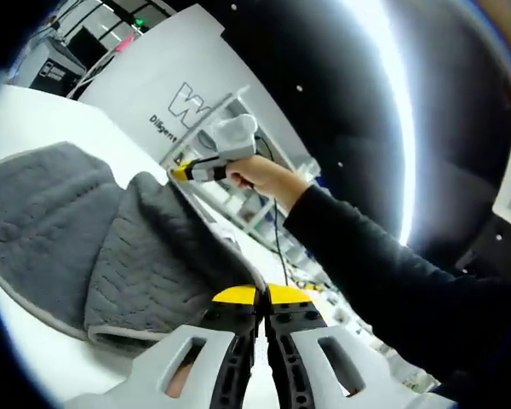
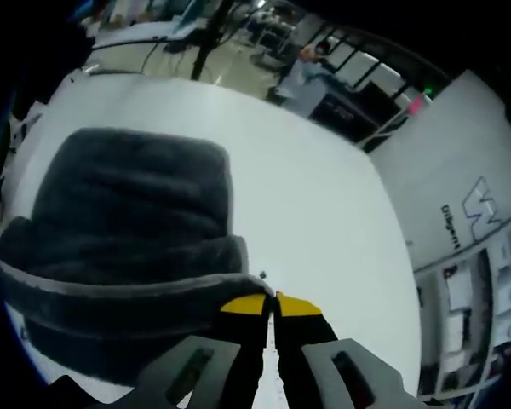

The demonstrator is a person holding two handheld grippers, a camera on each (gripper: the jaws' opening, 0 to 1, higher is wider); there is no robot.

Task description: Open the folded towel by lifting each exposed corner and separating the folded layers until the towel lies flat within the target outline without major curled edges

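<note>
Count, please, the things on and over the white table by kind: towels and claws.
Grey ribbed fabric towel: 1
Yellow-tipped grey claws: 2, the left claw and the right claw, both gripping the towel
Total: 3

- Bare white table (image 2: pixel 324 221) lies open beyond and beside the grey towel (image 2: pixel 128 213).
- The towel's raised fold (image 1: pixel 166 256) stands just before the left gripper (image 1: pixel 261 298).
- The person's dark sleeve (image 1: pixel 383 273) crosses the space beside it.
- A white panel (image 1: pixel 162 77) borders the table's far edge.
</note>
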